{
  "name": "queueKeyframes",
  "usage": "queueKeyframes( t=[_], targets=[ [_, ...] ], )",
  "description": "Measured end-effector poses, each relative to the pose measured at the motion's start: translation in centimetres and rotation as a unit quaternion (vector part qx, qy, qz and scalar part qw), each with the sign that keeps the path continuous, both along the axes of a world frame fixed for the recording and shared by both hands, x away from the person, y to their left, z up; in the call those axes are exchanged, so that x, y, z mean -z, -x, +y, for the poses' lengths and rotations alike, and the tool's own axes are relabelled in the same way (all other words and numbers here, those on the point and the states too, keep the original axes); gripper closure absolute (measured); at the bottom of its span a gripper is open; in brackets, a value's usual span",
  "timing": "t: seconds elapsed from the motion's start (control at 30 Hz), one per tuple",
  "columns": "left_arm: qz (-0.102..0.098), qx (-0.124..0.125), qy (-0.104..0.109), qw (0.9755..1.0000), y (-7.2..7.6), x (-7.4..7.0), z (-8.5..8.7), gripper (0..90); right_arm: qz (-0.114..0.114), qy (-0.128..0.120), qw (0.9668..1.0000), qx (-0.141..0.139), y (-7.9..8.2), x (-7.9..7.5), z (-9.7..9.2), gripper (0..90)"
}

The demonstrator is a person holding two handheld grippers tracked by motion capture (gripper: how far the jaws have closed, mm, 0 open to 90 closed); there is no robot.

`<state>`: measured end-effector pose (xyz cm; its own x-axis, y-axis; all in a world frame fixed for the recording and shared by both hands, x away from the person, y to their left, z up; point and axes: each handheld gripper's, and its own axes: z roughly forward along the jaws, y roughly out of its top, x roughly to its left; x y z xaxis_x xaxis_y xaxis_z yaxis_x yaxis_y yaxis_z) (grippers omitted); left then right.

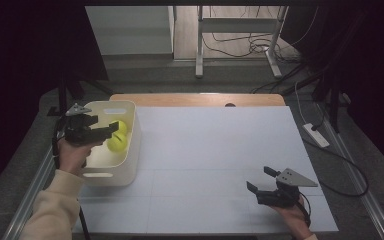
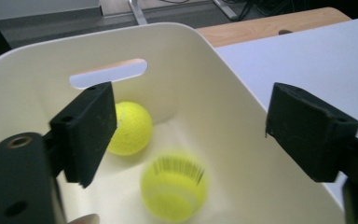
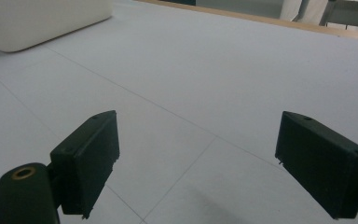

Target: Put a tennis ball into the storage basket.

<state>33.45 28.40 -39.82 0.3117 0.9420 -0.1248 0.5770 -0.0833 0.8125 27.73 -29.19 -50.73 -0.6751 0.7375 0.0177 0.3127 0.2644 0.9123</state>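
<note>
Two yellow tennis balls lie in a cream plastic bin [image 1: 131,148] at the table's left. In the left gripper view one ball [image 2: 130,128] rests sharp near the bin's far wall [image 2: 223,93], under a handle slot. The other ball [image 2: 173,185] is blurred, lower and nearer, and touches neither pad. My left gripper [image 2: 189,126] hangs over the bin with its jaws wide apart and nothing between them. From above, the left gripper [image 1: 114,128] points right over both balls [image 1: 117,143]. My right gripper [image 1: 259,178] sits open low over the white table top at the front right, holding nothing.
A white board [image 1: 215,150] covers the table, with a wooden edge [image 1: 200,99] at the back. In the right gripper view the bin's corner [image 3: 42,18] is far off at the upper left. Cables and a power strip [image 1: 316,135] lie on the floor to the right.
</note>
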Motion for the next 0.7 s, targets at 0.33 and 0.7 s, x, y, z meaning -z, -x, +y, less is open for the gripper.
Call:
queueKeyframes(
  t=[0.33,0.7],
  targets=[
    [-0.011,0.013,0.019,0.9997,0.5,-0.5,0.0,12.2,0.0,0.0,1.0,0.0,0.0,0.0,0.0,13.5],
    [-0.05,0.088,0.045,0.9939,2.5,-1.1,-2.1,10.6,-0.001,0.0,1.0,0.0,0.1,0.0,0.0,13.5]
  ],
)
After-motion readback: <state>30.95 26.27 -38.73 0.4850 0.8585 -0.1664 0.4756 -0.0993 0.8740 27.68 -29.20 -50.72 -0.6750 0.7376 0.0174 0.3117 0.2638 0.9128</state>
